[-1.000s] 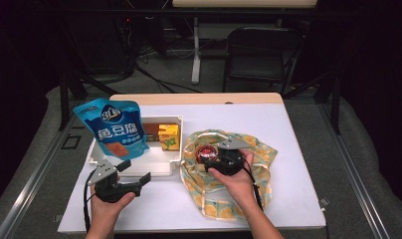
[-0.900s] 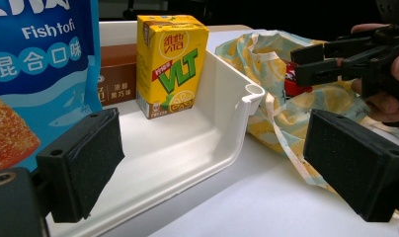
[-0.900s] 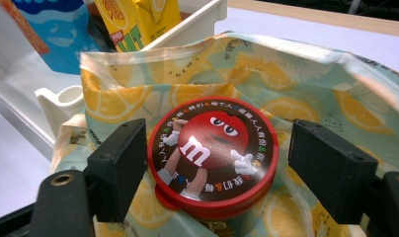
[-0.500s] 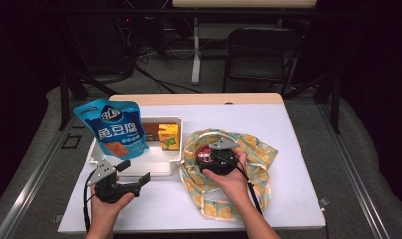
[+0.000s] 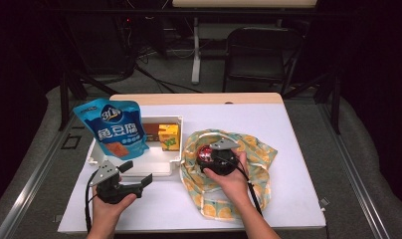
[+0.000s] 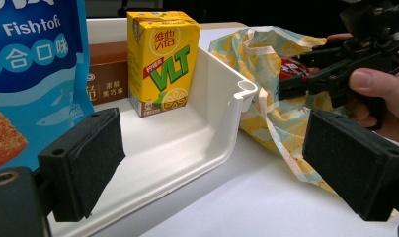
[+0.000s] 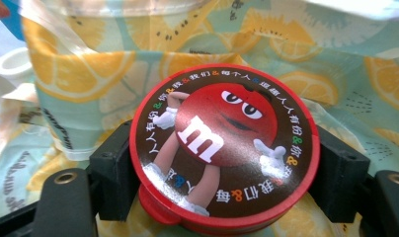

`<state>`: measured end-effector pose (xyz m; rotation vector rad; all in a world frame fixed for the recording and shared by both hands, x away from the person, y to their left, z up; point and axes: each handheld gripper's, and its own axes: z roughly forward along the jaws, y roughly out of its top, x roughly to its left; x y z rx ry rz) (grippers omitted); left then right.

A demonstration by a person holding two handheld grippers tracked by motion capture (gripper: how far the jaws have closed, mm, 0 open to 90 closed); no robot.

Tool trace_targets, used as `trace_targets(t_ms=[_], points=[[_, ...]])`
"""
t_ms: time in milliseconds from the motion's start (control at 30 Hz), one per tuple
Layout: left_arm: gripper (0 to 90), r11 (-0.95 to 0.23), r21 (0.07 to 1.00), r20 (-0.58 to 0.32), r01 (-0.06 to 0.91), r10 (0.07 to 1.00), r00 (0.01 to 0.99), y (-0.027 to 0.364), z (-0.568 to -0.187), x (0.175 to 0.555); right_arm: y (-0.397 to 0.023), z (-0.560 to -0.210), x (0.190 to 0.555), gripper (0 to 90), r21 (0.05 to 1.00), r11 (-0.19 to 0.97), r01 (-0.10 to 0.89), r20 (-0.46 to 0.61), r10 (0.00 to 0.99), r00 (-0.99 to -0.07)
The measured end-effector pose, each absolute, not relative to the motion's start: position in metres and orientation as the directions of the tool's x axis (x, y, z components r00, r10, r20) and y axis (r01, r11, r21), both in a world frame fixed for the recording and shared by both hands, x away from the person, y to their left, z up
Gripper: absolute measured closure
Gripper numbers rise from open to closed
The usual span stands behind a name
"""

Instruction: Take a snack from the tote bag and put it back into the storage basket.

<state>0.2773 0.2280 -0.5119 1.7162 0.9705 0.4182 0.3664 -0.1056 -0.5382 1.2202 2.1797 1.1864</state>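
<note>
The right gripper (image 5: pixel 212 155) holds a round red candy tin (image 7: pixel 222 148) across its width, one of its fingers (image 7: pixel 113 170) pressed on each side of the rim, lid face up and roughly level. In the high view the tin (image 5: pixel 205 154) sits just above the lemon-print fabric bag (image 5: pixel 249 159), which lies rumpled on the white bench (image 5: pixel 298 129) at about 3 o'clock from the white tray (image 5: pixel 161 167). The step in hand looks like moving the tin between bag and tray. To do it well, the grip should stay centred on the tin's widest line, since a smooth round wall can squirt out if the fingers ride high or low. The tin should be kept level and lifted clear of the loose cloth and its drawstring before it travels toward 9 o'clock, so no fold drags along. The left gripper (image 5: pixel 134 178) waits near the tray's front edge with its fingers (image 6: pixel 86 160) spread wide and nothing between them. The tray already carries a yellow drink carton (image 6: pixel 160 61), a brown box (image 6: pixel 108 71) and a blue fish tofu pouch (image 5: pixel 114 129), so the free floor near the tray's front seems the safest spot.
</note>
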Motion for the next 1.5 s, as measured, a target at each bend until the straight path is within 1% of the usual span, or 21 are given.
trace_targets(t_ms=[233, 467, 1000, 1500], points=[[9.0, -0.106, 0.911, -0.179, 0.399, 0.769, 0.613, 0.225, -0.512, 0.278, -0.112, -0.527, 0.364, 25.2, 0.83, 0.249, 0.499, 0.086, 0.827, -0.556], [9.1, -0.107, 0.909, -0.182, 0.402, 0.767, 0.616, 0.221, -0.513, 0.279, -0.118, -0.513, 0.36, 25.3, 0.844, 0.252, 0.474, 0.073, 0.822, -0.565], [9.2, -0.122, 0.911, -0.174, 0.393, 0.752, 0.636, 0.206, -0.512, 0.281, -0.12, -0.482, 0.351, 25.5, 0.872, 0.23, 0.431, 0.076, 0.807, -0.586], [9.5, -0.158, 0.918, -0.146, 0.363, 0.718, 0.681, 0.18, -0.508, 0.281, -0.117, -0.464, 0.335, 25.5, 0.884, 0.233, 0.405, 0.076, 0.784, -0.617]])
